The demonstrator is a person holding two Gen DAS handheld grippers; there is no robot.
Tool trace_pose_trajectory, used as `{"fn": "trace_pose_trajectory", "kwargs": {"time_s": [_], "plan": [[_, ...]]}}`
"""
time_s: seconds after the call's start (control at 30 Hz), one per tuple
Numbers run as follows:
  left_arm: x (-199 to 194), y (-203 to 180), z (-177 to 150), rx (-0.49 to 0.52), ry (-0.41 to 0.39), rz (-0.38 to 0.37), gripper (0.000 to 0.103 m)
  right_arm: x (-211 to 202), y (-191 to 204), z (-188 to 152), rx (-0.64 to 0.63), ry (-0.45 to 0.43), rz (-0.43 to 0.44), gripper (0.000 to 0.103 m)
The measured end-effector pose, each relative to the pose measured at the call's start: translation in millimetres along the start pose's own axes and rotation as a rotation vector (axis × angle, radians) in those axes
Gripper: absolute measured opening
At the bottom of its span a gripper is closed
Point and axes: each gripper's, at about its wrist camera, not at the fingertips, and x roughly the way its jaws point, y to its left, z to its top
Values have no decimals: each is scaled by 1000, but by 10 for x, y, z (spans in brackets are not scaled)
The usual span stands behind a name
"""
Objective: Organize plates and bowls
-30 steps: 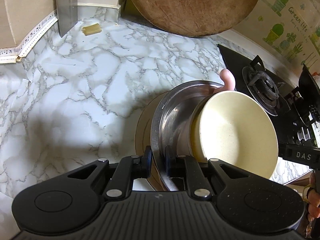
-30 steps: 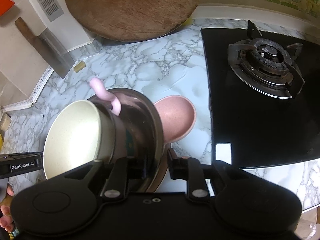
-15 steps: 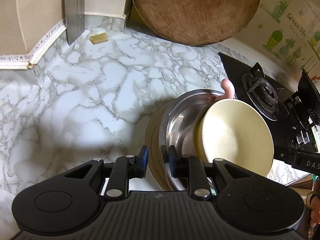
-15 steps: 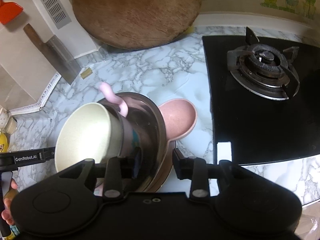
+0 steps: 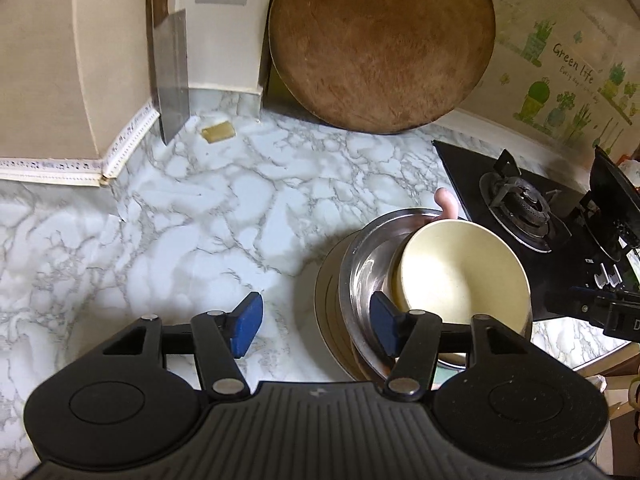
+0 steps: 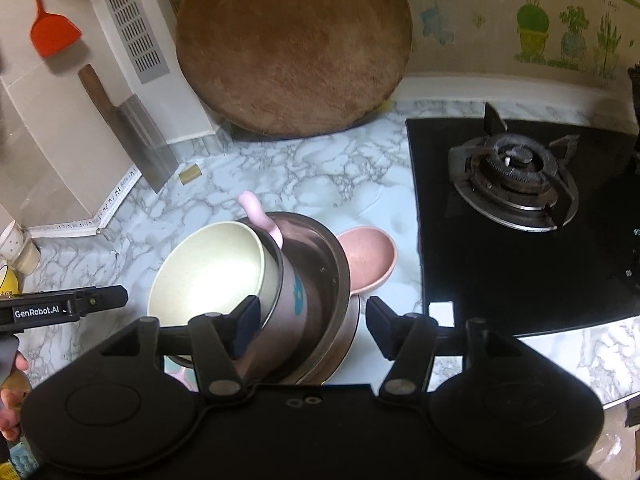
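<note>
A stack stands on the marble counter: tan plates (image 5: 326, 300) at the bottom, a steel bowl (image 5: 366, 264) on them, a pink cup with a blue mark (image 6: 294, 304) in it, and a cream bowl (image 5: 464, 276) tilted on top. A pink spoon handle (image 6: 260, 216) sticks up behind. A pink bowl (image 6: 370, 258) lies beside the stack. My left gripper (image 5: 316, 322) is open, its fingers on either side of the stack's left rim. My right gripper (image 6: 308, 326) is open around the stack's right rim.
A round wooden board (image 5: 380, 40) leans on the back wall. A cleaver (image 5: 172, 76) hangs at the left wall. A black gas hob (image 6: 520, 208) lies right of the stack. A small yellow block (image 5: 218, 132) lies near the cleaver.
Both grippers have opened, let go of the stack's rims and drawn back and up. The stack stays on the counter.
</note>
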Motion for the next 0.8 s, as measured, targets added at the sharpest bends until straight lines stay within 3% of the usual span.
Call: {"fn": "trace_pose_trajectory", "kwargs": {"time_s": [0.23,0.4,0.5,0.57,0.8], "plan": [[-226,37,-114,3,-39,8,61,-240,188,-160,-72,-105,12,82],[-404,16,-212,20,-83,2,76,-386,330,-261,-118,-185,12,96],[-516,-36,-293,57,-118,14,78,-471,399,-319,-137,-224,15,99],[-583,-84,-341,83,-142,20,87,-523,441,-357,-149,-244,15,102],[-783,-197,-500,137,-199,17,92,-669,516,-445,-139,-288,29,103]]}}
